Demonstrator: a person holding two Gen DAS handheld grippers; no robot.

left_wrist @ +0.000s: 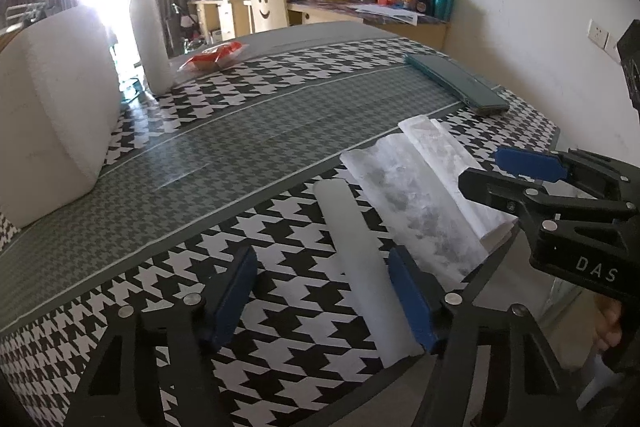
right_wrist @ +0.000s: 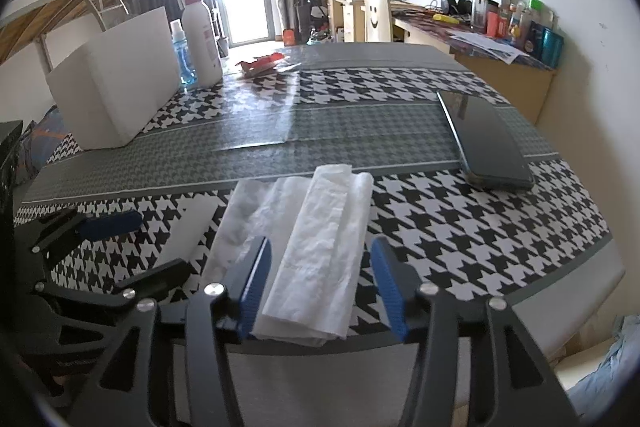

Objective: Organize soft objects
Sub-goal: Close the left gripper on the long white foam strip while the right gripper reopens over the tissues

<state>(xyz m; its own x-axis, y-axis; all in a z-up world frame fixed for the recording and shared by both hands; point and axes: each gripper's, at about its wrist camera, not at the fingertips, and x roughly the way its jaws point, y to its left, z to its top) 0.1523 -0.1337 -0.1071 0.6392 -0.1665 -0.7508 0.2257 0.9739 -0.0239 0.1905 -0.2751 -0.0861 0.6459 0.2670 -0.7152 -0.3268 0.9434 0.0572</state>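
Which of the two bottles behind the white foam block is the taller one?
The white plastic bottle with the red pump top. It rises well above the small clear bottle of blue liquid standing just left of it.

Your table (right_wrist: 500,227) wears a black-and-white houndstooth cloth with a grey band across the middle. Near edge: folded white tissue (right_wrist: 316,267), lying flat, part-unfolded to one side. Beside it, further back: dark flat case (right_wrist: 488,143). Far side: white foam block (right_wrist: 116,87), white bottle (right_wrist: 202,39), blue bottle (right_wrist: 182,59) just beside it, red wrapper (right_wrist: 260,63).
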